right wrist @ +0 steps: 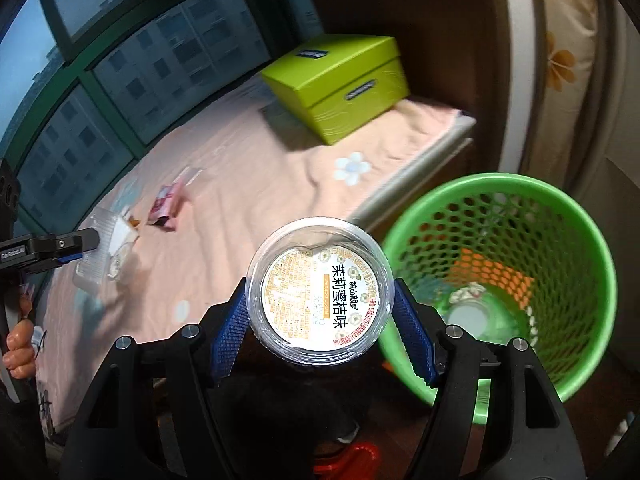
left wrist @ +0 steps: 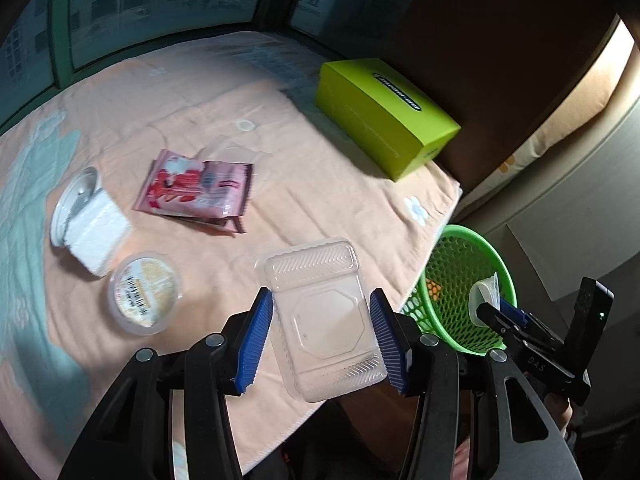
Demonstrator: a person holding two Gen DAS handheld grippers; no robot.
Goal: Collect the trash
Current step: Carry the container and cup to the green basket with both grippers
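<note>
My left gripper (left wrist: 320, 300) is shut on a clear plastic tray (left wrist: 316, 276), its blue pads pressing both long sides, above the near edge of the peach bed cover (left wrist: 280, 208). My right gripper (right wrist: 320, 292) is shut on a round clear cup (right wrist: 316, 300) with a yellow-and-white printed lid, held just left of the green mesh basket (right wrist: 580, 240). In the left wrist view that cup (left wrist: 484, 292) hangs over the basket's rim (left wrist: 464, 232). On the cover lie a pink wrapper (left wrist: 196, 188), a second lidded cup (left wrist: 144, 292), a white foam block (left wrist: 96, 232) and a metal can (left wrist: 76, 196).
A lime-green box (left wrist: 384, 116) stands at the bed's far right corner against a dark wooden board. The basket stands on the floor beside the bed, with an orange piece (right wrist: 492, 276) and white scraps (right wrist: 468, 312) inside. Windows run behind the bed. A hand (right wrist: 20, 344) shows at the left edge.
</note>
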